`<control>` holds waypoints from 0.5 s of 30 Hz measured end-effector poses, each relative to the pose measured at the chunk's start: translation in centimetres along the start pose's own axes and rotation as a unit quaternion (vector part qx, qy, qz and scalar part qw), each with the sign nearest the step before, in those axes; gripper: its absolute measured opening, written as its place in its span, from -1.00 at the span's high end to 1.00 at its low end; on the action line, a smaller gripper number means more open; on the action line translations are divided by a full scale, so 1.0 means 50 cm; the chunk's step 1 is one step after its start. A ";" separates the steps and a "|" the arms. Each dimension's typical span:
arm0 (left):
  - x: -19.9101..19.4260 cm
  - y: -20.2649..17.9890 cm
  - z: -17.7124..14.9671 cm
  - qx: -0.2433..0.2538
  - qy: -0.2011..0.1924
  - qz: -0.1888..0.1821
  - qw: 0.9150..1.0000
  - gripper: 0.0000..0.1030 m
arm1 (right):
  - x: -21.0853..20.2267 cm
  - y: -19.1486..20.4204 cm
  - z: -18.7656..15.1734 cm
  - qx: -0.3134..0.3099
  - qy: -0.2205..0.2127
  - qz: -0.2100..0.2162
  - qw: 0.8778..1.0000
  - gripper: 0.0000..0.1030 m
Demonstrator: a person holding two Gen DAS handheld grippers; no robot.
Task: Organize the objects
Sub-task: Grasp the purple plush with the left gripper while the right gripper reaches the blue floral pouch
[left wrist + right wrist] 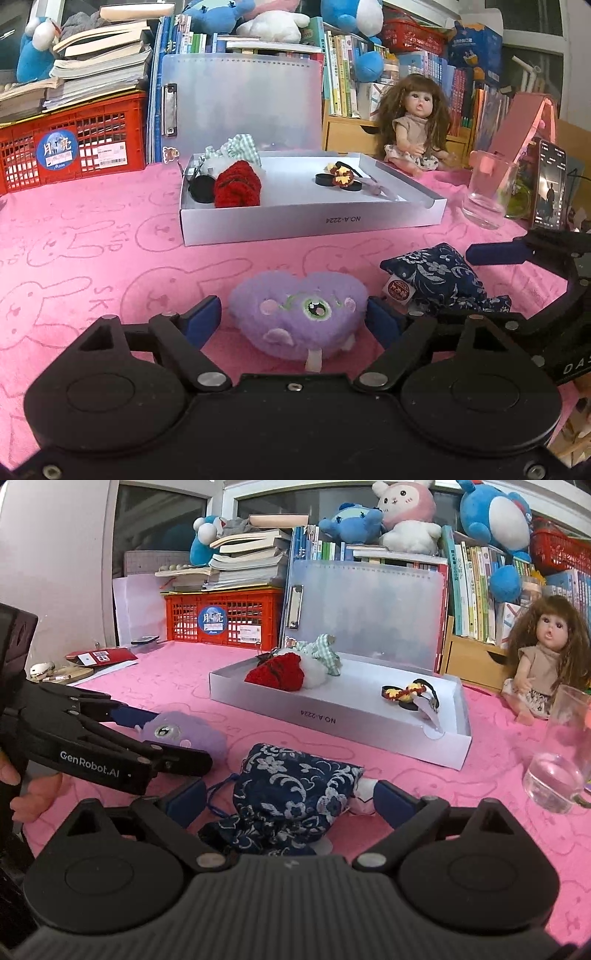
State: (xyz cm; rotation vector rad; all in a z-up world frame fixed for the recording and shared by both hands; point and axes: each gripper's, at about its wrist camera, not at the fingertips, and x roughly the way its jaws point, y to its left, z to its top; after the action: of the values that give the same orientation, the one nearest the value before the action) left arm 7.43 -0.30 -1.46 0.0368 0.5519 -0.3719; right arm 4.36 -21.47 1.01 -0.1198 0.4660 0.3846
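A purple heart-shaped plush (295, 310) lies on the pink bunny-print cloth (92, 240) between the fingers of my left gripper (292, 303). The right pad is at its edge and the left pad stands clear of it, so the gripper is open. Just to its right lies a dark blue floral pouch (295, 786), with my right gripper (289, 786) open around it and a gap on both sides. Behind them an open white box (310, 225) holds a red crocheted piece (238, 184), a black item, checked fabric and hair ties (340, 177).
A glass (557, 771) stands at the right near a propped phone (550, 184). A doll (417, 122) sits behind the box. A red crate (74, 151) with stacked books is at the back left. Bookshelves and plush toys line the back.
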 end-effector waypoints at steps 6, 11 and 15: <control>-0.001 0.001 -0.001 0.001 -0.001 0.000 1.000 -0.58 | 0.005 0.002 -0.001 -0.006 0.009 0.005 1.000 -0.66; -0.003 -0.001 -0.003 0.001 -0.003 -0.001 1.000 -0.52 | 0.002 0.003 -0.004 -0.006 0.004 -0.001 1.000 -0.40; -0.004 -0.003 -0.004 0.003 -0.005 -0.003 1.000 -0.45 | -0.001 -0.001 -0.005 -0.001 -0.001 -0.007 1.000 -0.26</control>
State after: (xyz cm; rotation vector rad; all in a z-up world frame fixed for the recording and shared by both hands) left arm 7.12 -0.34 -1.53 0.0389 0.5420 -0.3788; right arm 4.25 -21.56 0.80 -0.1237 0.4619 0.3717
